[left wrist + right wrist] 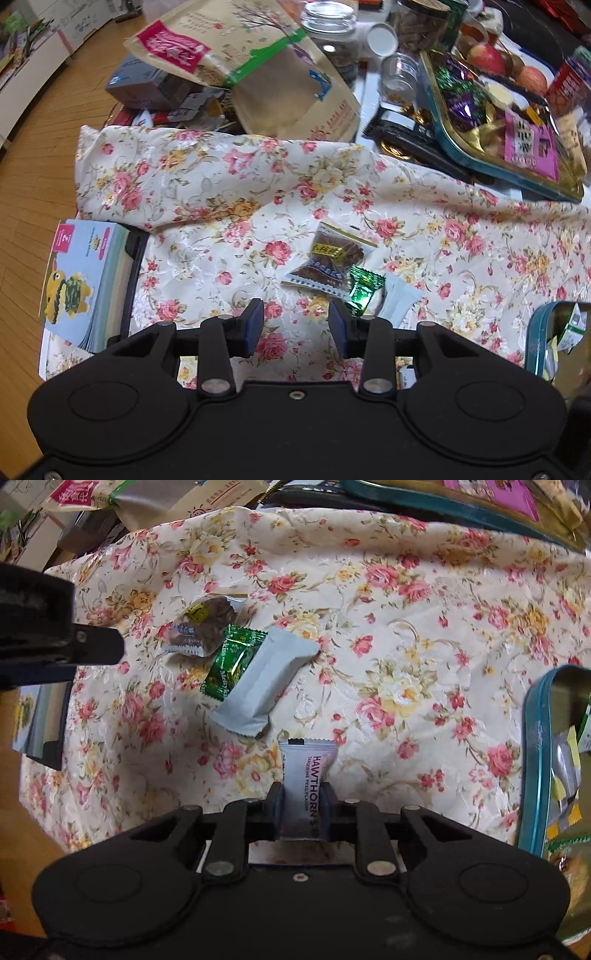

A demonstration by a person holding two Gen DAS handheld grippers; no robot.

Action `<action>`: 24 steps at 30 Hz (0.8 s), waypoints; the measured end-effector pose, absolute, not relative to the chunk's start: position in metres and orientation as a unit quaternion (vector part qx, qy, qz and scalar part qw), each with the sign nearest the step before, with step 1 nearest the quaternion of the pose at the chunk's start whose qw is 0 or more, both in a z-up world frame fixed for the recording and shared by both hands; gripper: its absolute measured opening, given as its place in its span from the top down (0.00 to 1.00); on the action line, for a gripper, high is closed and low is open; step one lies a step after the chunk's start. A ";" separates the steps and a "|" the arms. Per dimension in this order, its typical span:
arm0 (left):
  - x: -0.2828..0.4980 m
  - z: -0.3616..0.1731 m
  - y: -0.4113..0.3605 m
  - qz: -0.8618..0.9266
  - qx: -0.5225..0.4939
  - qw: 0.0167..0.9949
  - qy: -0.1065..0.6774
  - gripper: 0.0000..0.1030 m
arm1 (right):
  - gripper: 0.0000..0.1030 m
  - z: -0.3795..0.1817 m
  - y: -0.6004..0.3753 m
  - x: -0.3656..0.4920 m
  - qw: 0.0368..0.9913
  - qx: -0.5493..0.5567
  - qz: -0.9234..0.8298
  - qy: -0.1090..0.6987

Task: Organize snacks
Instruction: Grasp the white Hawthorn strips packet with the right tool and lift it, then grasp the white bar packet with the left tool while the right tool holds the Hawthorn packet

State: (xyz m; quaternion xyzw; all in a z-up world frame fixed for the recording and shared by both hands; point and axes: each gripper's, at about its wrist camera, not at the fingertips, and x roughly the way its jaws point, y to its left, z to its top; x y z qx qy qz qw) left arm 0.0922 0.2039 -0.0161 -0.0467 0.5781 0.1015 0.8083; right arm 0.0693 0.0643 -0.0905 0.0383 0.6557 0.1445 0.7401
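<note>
1. right wrist view: the right gripper point(300, 805) points down at the surface, its jaws closed on a white hawthorn packet point(306, 775) that stands upright between the pads, printed side facing the camera.
2. just beyond it on the floral cloth point(406, 627) lie three more snacks in a tight cluster: a plain white packet point(264, 686), a green foil candy point(232, 661) touching its left edge, and a clear packet of dark brown pieces point(205, 627) beside the candy.
3. a teal-rimmed tin point(535, 746) sits at the right edge of this view, with wrappers inside it; part of the left gripper's black body point(55, 627) shows at the left edge.
4. left wrist view: the left gripper point(295, 325) hangs over the cloth with its jaws parted and nothing between the blue pads.
5. the same cluster lies just ahead and to the right of it: brown packet point(328, 258), green candy point(362, 288), white packet point(399, 299).
6. a stack of booklets point(85, 280) rests at the left corner of the surface.
7. at the far side are kraft paper bags point(258, 66), glass jars point(332, 26), and a teal tray point(517, 173) of assorted wrapped sweets, with apples point(487, 59) behind it.
</note>
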 end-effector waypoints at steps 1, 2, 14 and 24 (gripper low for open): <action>0.093 -0.018 0.199 0.096 -0.040 0.809 0.578 0.54 | 0.79 -0.088 0.056 0.070 0.738 0.050 0.145 0.657; 0.095 -0.021 0.194 0.088 -0.033 0.810 0.579 0.54 | 0.79 -0.085 0.048 0.069 0.737 0.060 0.143 0.658; 0.104 -0.060 0.144 0.036 0.005 0.792 0.610 0.52 | 0.79 -0.056 0.004 0.068 0.737 0.106 0.141 0.653; 0.118 -0.081 0.125 0.041 0.019 0.788 0.615 0.52 | 0.79 -0.042 -0.018 0.063 0.741 0.124 0.149 0.644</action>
